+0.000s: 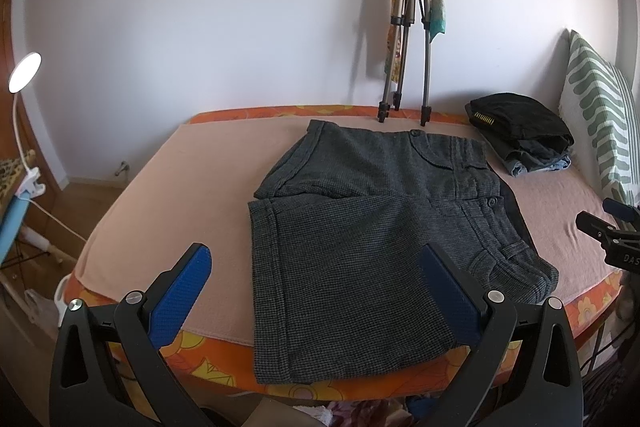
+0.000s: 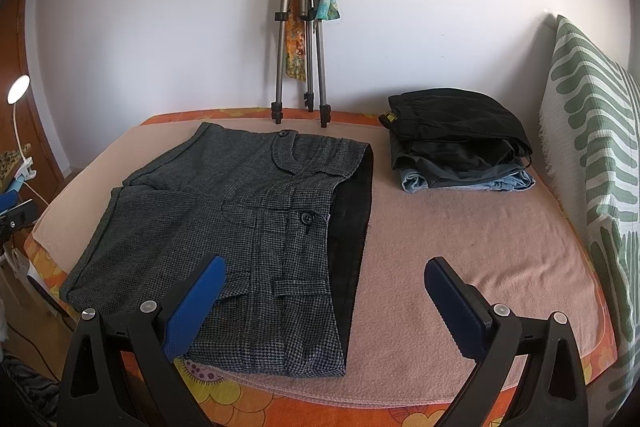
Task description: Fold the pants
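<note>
Left claw point(image 1: 316, 291) gapes wide, empty, above shorts point(image 1: 360, 247) flat on bed point(image 1: 132, 227). Right claw point(image 2: 324, 303) same, over the waistband.

Tripod point(image 2: 301, 27) against the wall — folded clothes point(image 2: 456, 143), pillow point(image 2: 592, 155), lamp point(image 1: 25, 71).

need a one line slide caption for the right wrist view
Open right gripper hovering over grey checked shorts laid flat on a pink blanket.

Stack point(image 2: 460, 147) lower garments hidden; pillow point(image 2: 592, 155) cropped.
</note>
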Available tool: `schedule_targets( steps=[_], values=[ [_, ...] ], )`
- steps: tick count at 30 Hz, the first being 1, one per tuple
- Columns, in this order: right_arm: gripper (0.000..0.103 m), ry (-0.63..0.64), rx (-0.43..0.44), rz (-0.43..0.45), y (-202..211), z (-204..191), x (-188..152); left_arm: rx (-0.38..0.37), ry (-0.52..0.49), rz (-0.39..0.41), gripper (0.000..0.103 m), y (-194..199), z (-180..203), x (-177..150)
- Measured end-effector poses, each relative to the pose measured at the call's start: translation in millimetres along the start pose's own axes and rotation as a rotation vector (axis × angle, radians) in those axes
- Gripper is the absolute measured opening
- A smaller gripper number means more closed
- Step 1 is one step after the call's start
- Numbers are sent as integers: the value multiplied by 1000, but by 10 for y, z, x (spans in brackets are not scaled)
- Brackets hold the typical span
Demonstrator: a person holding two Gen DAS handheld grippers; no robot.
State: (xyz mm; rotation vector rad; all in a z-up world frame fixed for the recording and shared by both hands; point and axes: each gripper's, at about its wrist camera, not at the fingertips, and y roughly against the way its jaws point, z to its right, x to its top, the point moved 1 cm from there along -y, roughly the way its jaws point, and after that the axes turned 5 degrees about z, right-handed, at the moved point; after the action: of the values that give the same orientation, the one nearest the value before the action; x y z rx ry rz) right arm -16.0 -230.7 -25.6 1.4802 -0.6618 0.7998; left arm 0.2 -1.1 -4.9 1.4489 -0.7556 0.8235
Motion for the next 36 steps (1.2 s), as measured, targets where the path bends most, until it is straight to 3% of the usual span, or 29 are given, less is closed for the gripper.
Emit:
schedule_targets(
  steps=[18, 26, 32, 36],
  values=[
    [100, 20, 14, 1, 7, -37, -19, -17, 5, -30, 103, -52, -34, -41],
    [96, 45, 51, -11, -34, 25, -52, -13, -26, -1, 102, -33, -84, -86],
    [89, 112, 72, -21, -67, 19, -160, -123, 7, -27, 80, -118, -236, -187],
    [87, 171, 132, -20, -57, -30, -223, -139, -60, -59, 74, -132, -256, -271]
  ],
)
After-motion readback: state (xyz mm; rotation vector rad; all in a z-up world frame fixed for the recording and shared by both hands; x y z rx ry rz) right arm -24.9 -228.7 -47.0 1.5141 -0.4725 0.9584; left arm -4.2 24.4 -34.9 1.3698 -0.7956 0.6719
